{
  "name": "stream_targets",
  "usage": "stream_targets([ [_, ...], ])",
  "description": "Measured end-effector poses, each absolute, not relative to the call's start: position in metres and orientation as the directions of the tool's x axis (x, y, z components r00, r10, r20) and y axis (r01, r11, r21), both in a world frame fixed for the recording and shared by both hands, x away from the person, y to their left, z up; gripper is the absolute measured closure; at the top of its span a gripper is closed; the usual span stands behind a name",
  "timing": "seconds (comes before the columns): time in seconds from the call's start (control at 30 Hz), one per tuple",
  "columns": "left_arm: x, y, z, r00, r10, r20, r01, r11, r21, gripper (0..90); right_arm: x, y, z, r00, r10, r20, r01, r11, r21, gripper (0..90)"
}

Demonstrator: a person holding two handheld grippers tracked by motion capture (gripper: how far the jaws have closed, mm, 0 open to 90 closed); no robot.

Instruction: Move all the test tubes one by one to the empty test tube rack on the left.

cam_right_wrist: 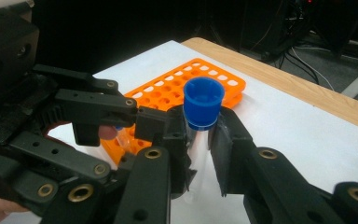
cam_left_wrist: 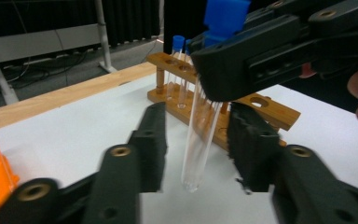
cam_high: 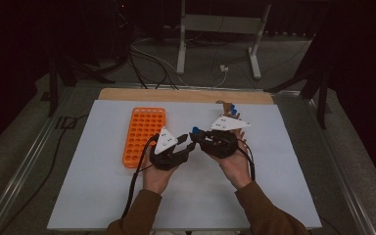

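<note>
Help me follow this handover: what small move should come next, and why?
Probably close the left tongs onto the test tube. The right tongs grip it just under its blue cap, and its glass body hangs between the left pads with gaps on both sides.

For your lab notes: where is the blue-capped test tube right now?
The test tube hangs upright in the right tongs, lower end between the left tongs, above the white mat right of the orange rack.
</note>
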State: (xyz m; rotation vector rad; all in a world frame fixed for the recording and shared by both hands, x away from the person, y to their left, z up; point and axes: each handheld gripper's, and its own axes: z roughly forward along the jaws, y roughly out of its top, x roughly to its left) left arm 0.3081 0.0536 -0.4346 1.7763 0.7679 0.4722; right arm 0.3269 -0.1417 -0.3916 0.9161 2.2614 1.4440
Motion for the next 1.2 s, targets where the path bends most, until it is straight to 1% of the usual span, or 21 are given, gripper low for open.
stream_targets([
  [0.27,0.308,0.051,-0.434,0.724,0.690,-0.022,0.247,-0.230,0.941,77.2,0.327,-0.139,-0.393,-0.754,0.650,0.090,0.355,0.289,0.889,77.3],
  [0.43,0.310,0.050,-0.434,0.726,0.687,-0.013,0.248,-0.244,0.937,78.1,0.328,-0.140,-0.393,-0.754,0.651,0.093,0.362,0.293,0.885,76.4],
  [0.47,0.310,0.050,-0.434,0.724,0.690,-0.010,0.250,-0.249,0.936,78.2,0.329,-0.141,-0.393,-0.752,0.651,0.099,0.366,0.289,0.885,74.7],
  [0.63,0.317,0.054,-0.436,0.693,0.721,-0.027,0.284,-0.237,0.929,78.4,0.330,-0.149,-0.391,-0.753,0.648,0.118,0.365,0.262,0.893,57.4],
  [0.7,0.319,0.058,-0.435,0.681,0.732,-0.039,0.295,-0.226,0.928,78.4,0.331,-0.152,-0.391,-0.747,0.653,0.123,0.372,0.258,0.892,48.6],
  [0.73,0.320,0.059,-0.435,0.676,0.736,-0.045,0.299,-0.218,0.929,78.4,0.332,-0.155,-0.391,-0.740,0.660,0.126,0.377,0.253,0.891,45.4],
  [0.8,0.322,0.064,-0.434,0.663,0.746,-0.056,0.307,-0.203,0.930,78.5,0.334,-0.161,-0.392,-0.735,0.665,0.136,0.380,0.238,0.894,41.8],
  [1.0,0.324,0.077,-0.430,0.642,0.763,-0.071,0.311,-0.175,0.934,78.5,0.336,-0.173,-0.397,-0.697,0.710,0.100,0.374,0.242,0.895,21.4],
  [1.07,0.324,0.082,-0.429,0.633,0.770,-0.077,0.312,-0.163,0.936,78.5,0.337,-0.176,-0.400,-0.684,0.724,0.091,0.382,0.249,0.890,16.2],
  [1.13,0.325,0.087,-0.427,0.626,0.776,-0.081,0.313,-0.154,0.937,78.5,0.338,-0.180,-0.404,-0.665,0.742,0.083,0.393,0.253,0.884,14.3],
  [1.2,0.325,0.092,-0.426,0.615,0.785,-0.080,0.312,-0.148,0.938,78.5,0.339,-0.184,-0.407,-0.657,0.750,0.078,0.397,0.256,0.881,10.0],
])
